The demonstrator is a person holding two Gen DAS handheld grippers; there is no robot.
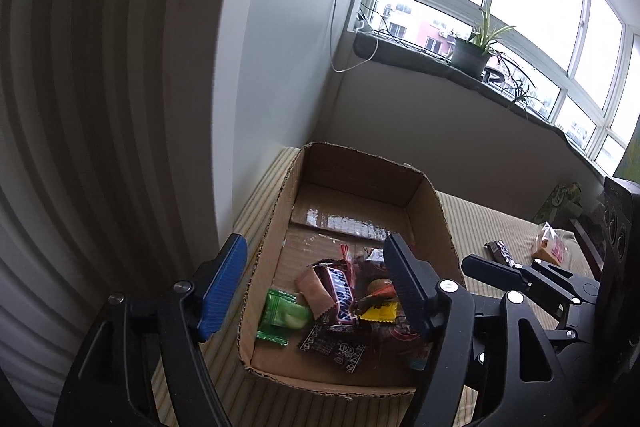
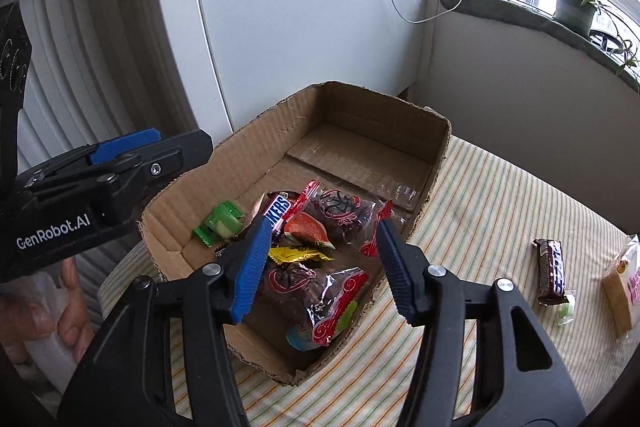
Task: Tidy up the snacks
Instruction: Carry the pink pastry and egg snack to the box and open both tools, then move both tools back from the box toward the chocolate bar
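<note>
Right wrist view centres on the cardboard box (image 2: 438, 143), open-topped, whose near end holds the gathered snacks: a Snickers bar (image 2: 280, 211), a green candy (image 2: 220, 223) toward the left wall, a watermelon-slice sweet (image 2: 308, 229), a yellow packet (image 2: 300, 254) and several clear bags with red print (image 2: 320, 291) piled toward the lower middle of the frame. The far half of the box floor is bare cardboard. The right claw (image 2: 320, 263) hovers just above this pile, fingers apart and holding nothing. At the right of the frame, well apart from the box on the striped surface (image 2: 492, 195), lie a dark chocolate bar (image 2: 552, 271), a small green sweet (image 2: 566, 311) just below it, and a pale wrapped cake (image 2: 622, 291) at the edge. The left claw (image 1: 316, 287), seen in the left wrist view, is also spread and empty, over the box's near left wall. Judging by this, most snacks are already in and the step in hand looks like a release over the box; the next move would call for swinging the right claw out to the chocolate bar, aligning the fingers across its narrow width. A potted plant (image 1: 474, 53) sits on the windowsill at upper right.
</note>
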